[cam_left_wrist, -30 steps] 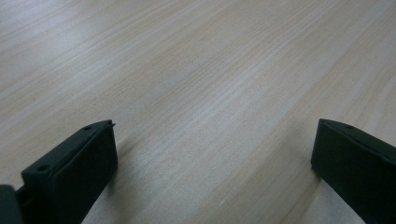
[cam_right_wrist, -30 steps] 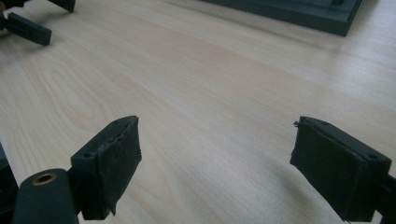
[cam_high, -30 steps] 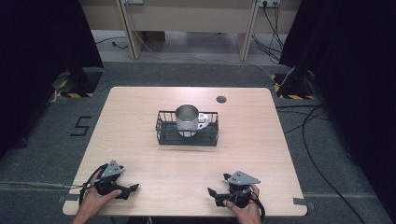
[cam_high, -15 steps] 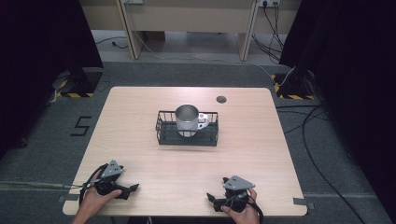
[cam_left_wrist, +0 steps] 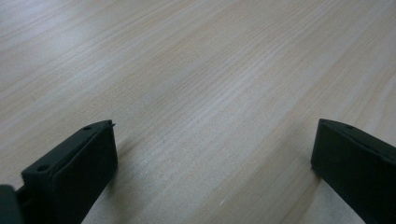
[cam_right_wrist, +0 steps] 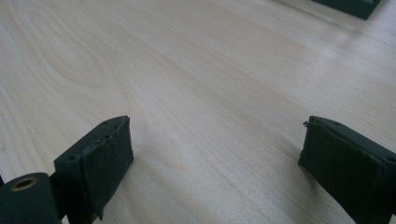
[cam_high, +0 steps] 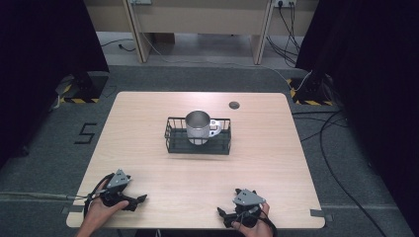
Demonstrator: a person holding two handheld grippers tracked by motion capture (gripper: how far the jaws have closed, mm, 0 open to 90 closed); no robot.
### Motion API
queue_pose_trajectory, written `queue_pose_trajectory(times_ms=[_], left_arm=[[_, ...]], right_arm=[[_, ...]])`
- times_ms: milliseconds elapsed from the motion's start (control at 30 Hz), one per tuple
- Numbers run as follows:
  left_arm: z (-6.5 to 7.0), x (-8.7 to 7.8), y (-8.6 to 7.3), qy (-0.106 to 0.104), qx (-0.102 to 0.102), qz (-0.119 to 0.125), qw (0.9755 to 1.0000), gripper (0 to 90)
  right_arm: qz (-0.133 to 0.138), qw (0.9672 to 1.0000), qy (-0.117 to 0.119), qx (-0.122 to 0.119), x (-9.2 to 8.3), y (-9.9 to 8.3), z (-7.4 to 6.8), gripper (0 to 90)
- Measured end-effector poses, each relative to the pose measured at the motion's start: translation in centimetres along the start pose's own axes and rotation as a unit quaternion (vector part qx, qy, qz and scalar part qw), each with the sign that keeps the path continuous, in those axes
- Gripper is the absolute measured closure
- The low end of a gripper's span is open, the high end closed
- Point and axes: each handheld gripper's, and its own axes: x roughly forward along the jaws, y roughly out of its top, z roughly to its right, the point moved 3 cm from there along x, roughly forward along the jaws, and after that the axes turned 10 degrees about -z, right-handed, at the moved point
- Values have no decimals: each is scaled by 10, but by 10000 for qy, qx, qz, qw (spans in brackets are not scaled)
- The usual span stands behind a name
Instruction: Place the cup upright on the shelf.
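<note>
Right hand-held gripper (cam_high: 228, 217) sits low centre-right in the high view, near the front edge of the bench (cam_high: 148, 113). Its jaws have just been opening and stand wide, nothing between them, bare wood ahead in the right gripper view (cam_right_wrist: 215, 154). Left hand-held gripper (cam_high: 137, 200) is at lower left, also wide and empty, flat on the bench; the left gripper view (cam_left_wrist: 212, 154) shows wood grain.

Outward from there: the mug (cam_high: 199, 127) stands upright inside the wire basket (cam_high: 170, 138), middle of the frame, well apart from both hand-held grippers. Its handle (cam_high: 214, 129) points toward frame right.

My handling guess: the metal mug is stiff, light, not fragile, but smooth and slippery, and the round wall could squirm out of flat pads. I'd take it at the rim, one pad inside and one outside, or pinch the handle. The basket is rigid thin wire, light, likely to slide or tip if the mug drags on it; I'd steady its end rail with the left.
</note>
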Motion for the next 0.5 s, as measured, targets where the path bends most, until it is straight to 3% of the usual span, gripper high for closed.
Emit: queue_pose_trajectory(times_ms=[500], left_arm=[[0,0,0,-14,15,5,10000,0]], right_arm=[[-70,9999,64,-49,-2,0,1,96]])
